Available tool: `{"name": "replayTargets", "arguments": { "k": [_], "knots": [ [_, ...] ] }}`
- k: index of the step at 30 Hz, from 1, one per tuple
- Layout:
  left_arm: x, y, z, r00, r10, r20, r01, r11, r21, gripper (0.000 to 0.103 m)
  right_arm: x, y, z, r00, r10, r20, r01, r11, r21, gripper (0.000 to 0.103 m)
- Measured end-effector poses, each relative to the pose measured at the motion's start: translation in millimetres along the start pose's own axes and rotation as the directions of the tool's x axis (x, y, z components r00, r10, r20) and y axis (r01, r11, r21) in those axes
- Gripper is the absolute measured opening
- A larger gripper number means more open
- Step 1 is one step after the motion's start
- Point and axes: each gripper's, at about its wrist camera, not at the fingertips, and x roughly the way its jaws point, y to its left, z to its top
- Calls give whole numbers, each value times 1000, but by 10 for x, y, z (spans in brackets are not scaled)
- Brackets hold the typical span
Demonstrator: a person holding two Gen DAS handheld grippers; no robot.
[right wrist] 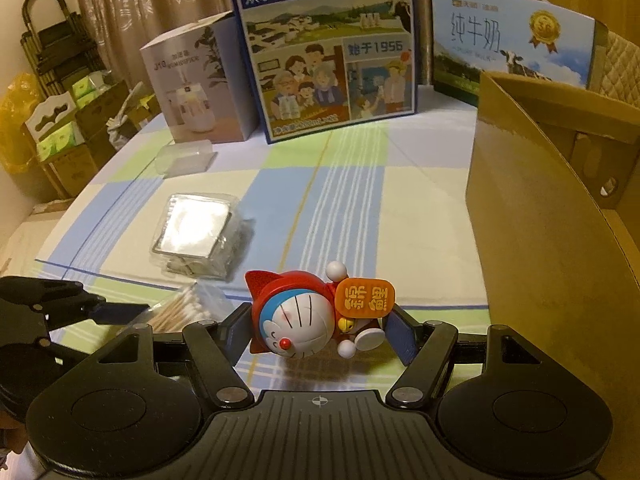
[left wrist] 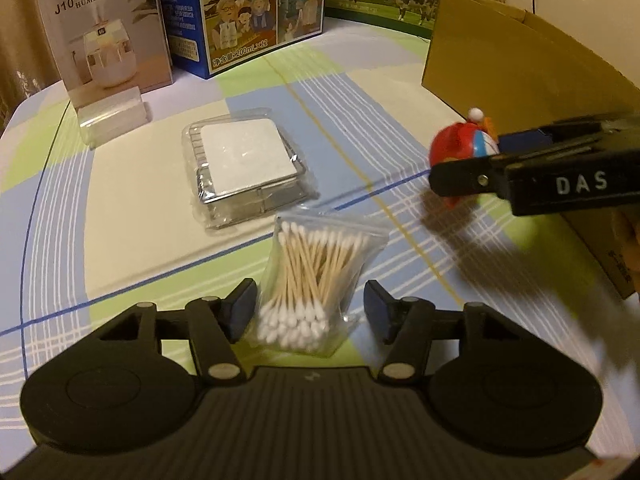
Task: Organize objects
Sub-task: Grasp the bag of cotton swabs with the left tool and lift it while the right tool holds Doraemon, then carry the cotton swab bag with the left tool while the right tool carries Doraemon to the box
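Between left tongs point(left wrist: 310, 312), unclamped, swab bag point(left wrist: 316, 280) lengthwise; right tongs point(right wrist: 316, 334) gripping sideways figurine point(right wrist: 308, 316).

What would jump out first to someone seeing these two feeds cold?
The red and blue cat figurine, lying sideways between the right gripper fingers and lifted off the checked tablecloth. Next, the bag of cotton swabs on the cloth between the left gripper pads, with an open cardboard box at the right.
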Motion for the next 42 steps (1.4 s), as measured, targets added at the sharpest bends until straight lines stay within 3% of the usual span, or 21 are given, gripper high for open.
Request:
{"name": "replayTargets", "arguments": {
  "k": [3,8,11,19,29,42],
  "knots": [
    [30,0,41,1000,10,-2,-10,1000,-7,51,-7,15,0,1000,5,1,-5,1000,-3,67],
    [-1,21,65,1000,18,-14,-18,999,-43,26,-58,53,-20,1000,17,6,-17,1000,-3,67],
    [-53,41,41,1000,13,-27,-15,997,-79,22,-146,70,-85,1000,20,8,-20,1000,3,67],
    [-333,-87,-122,999,33,-21,-36,984,-173,21,-515,127,-370,1000,25,9,-26,1000,3,67],
    [-1036,-610,-532,996,80,35,-65,951,-302,21,-1251,167,-824,999,19,39,-20,1000,13,67],
    [-1913,-1166,-813,989,104,108,-58,931,-361,21,-2155,312,-1242,997,13,74,-13,1000,4,67]
  ]
}}
